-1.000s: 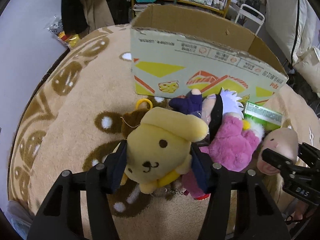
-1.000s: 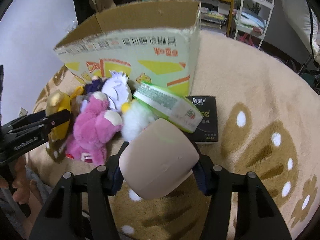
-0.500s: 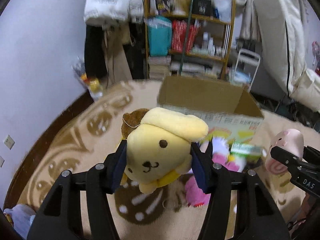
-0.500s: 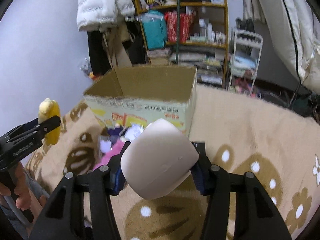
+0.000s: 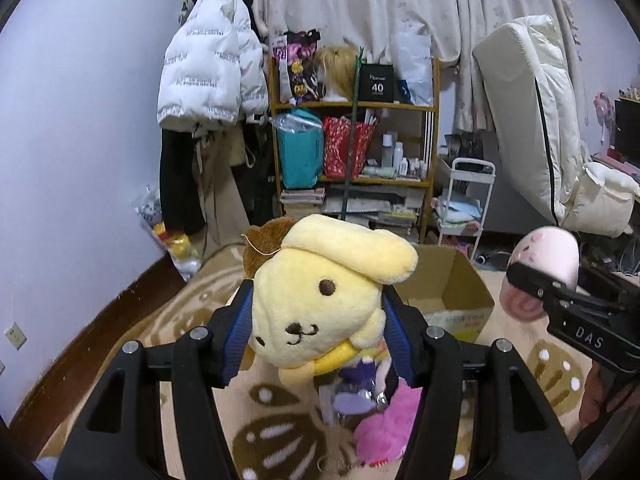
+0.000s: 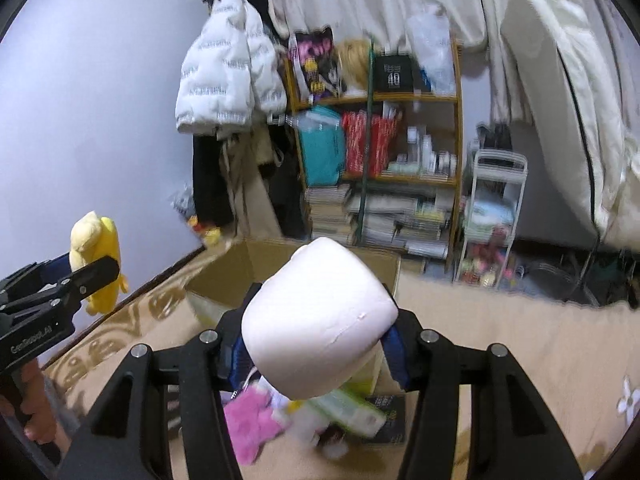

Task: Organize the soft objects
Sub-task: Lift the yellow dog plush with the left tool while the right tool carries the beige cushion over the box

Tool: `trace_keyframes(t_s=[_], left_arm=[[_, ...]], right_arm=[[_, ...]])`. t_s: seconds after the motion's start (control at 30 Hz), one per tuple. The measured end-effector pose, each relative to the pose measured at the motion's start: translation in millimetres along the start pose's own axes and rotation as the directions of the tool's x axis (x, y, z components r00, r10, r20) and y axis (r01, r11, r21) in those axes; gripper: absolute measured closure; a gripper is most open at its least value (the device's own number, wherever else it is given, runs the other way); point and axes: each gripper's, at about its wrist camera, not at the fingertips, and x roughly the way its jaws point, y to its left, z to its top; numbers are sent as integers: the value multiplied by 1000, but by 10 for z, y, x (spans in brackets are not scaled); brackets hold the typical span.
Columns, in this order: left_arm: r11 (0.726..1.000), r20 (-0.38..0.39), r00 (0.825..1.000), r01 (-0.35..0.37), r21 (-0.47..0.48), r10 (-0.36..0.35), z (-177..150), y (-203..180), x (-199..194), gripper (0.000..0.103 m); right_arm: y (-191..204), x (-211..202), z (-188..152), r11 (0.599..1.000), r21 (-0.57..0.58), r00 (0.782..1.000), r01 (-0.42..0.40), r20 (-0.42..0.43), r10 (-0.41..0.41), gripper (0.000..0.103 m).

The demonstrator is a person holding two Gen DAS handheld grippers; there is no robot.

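Cardboard box (image 5: 444,284) beyond pink plush (image 5: 386,432), shelf (image 5: 352,152) behind.

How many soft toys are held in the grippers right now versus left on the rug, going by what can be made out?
Held in a gripper: 2 (yellow dog plush in the left gripper; pale pink squishy toy in the right gripper)
On the rug, distinguishable: 2 (pink plush, purple doll)
Total: 4; the pile is blurred, so more may be hidden.

Fuzzy plush dog (image 5: 316,300), seemingly matt cardboard box (image 5: 448,284)
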Motion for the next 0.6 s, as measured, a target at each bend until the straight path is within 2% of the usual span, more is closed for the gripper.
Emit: trace_keyframes(t_s=[0.33,0.6], left_arm=[[999,76,997,5,32,-7,270,-82,206,44],[999,94,995,9,47,-13,381,-111,466,44]], right_arm=[[-51,168,301,1000,-4,995,30,97,-29,46],[-129,377,478,998,19,989,56,139,-58,46]])
